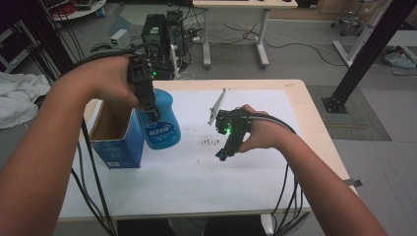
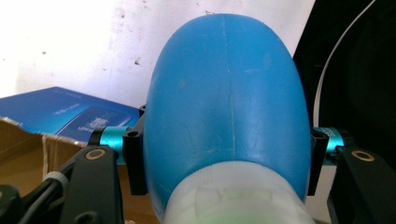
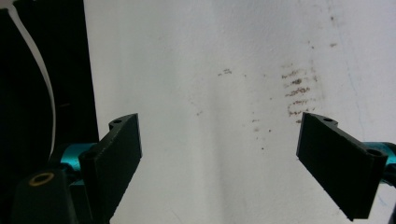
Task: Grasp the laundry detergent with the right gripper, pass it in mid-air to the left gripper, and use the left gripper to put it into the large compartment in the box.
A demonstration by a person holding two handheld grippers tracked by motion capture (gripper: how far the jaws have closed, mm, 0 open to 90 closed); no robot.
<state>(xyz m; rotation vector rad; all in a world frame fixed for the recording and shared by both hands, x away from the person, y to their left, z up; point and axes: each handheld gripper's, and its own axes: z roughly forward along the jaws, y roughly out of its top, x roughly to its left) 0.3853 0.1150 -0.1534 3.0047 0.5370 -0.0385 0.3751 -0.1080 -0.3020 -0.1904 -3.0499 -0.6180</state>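
Note:
A blue plastic bottle (image 1: 164, 125) with a white label hangs beside the open box, and my left gripper (image 1: 153, 114) is shut on its upper part from above. In the left gripper view the bottle's rounded blue body (image 2: 224, 107) is pressed between both pads, with its whitish neck nearest the camera. My right gripper (image 1: 223, 153) is at mid-table over the white sheet, pointing down and towards me. Its jaws (image 3: 219, 154) stand wide open with nothing between them.
An open blue cardboard box (image 1: 118, 147) stands at the table's left, right next to the bottle; its flap (image 2: 60, 112) lies under the left gripper. A white sheet (image 1: 196, 182) with brown smudges (image 1: 210, 142) covers the wooden table (image 1: 314, 128). Cables trail off the near edge.

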